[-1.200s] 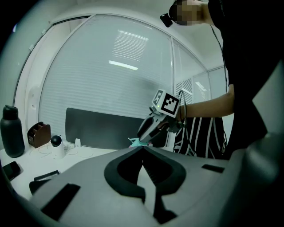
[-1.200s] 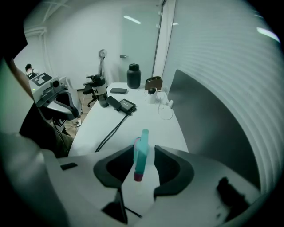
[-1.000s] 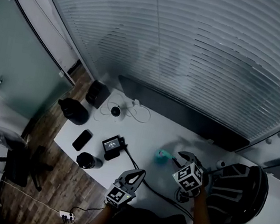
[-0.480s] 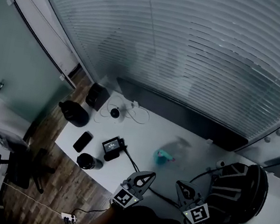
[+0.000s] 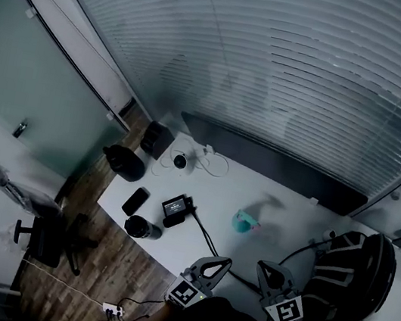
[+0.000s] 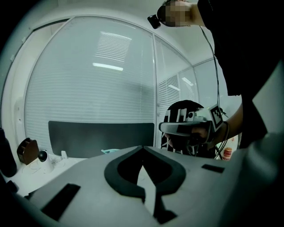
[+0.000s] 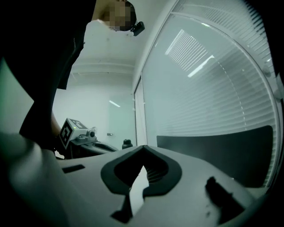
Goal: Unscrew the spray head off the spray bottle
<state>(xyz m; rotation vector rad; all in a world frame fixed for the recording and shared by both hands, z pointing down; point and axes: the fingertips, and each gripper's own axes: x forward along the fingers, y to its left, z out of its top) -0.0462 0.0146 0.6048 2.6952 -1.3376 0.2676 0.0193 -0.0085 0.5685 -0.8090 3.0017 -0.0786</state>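
Both grippers hang side by side at the near edge of the tabletop [image 5: 293, 224], and both are clenched on nothing. The left gripper [image 6: 143, 147] has its jaws tip to tip with only air in the hollow behind them, and the right gripper [image 7: 143, 146] is the same.

The teal spray bottle [image 5: 246, 221] sits on the white tabletop ahead of them, apart from both and roughly on the line between the two, so neither gripper is clearly nearer. In the left gripper view a sliver of teal shows just over the jaw tips, a little left of centre, so that gripper points almost at it. The right gripper view looks toward the blinds and does not show it.

The bottle is too small to tell its long axis — upright or on its side — or whether the spray head is on its neck or off. A black cable [image 5: 206, 238] crosses the tabletop between the grippers and the bottle.
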